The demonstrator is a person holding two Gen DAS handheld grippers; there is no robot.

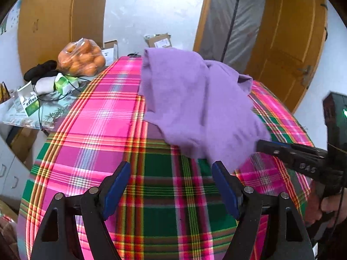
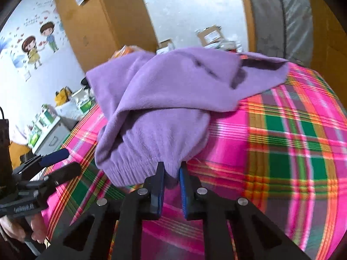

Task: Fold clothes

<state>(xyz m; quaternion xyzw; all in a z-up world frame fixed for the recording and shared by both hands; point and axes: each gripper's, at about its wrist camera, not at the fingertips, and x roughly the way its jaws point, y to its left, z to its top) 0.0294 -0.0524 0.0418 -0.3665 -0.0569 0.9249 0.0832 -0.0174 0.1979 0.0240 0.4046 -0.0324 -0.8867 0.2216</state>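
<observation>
Near the front edge of the plaid-covered table (image 1: pixel 91 117), slightly right of the middle, my right claw (image 2: pixel 171 173) has pinched down on the ribbed hem of the purple sweater (image 2: pixel 164 99). The blue pads are squeezed onto a tuck of the knit, with only that bit of fabric between them. My left claw (image 1: pixel 171 173) is wide open with nothing in it, hovering over bare tablecloth just left of the sweater's near corner.

The sweater itself is a rumpled heap running from that pinched hem back toward the far edge of the table, bunched and doubled over itself (not even close to flat yet). Off the far left corner sit a bag of oranges (image 1: pixel 81 57) and some small boxes, well apart from the sweater, so they shouldn't get in the way.

So I'd say I'm at the very start: grab and spread out, no real fold made yet. Next I reckon the left claw needs to catch the hem further along, so both claws can lift, shake the thing open and lay it flat. One worry is that the knit looks soft and stretchy, so a one-sided pull would probably just drag the heap.
</observation>
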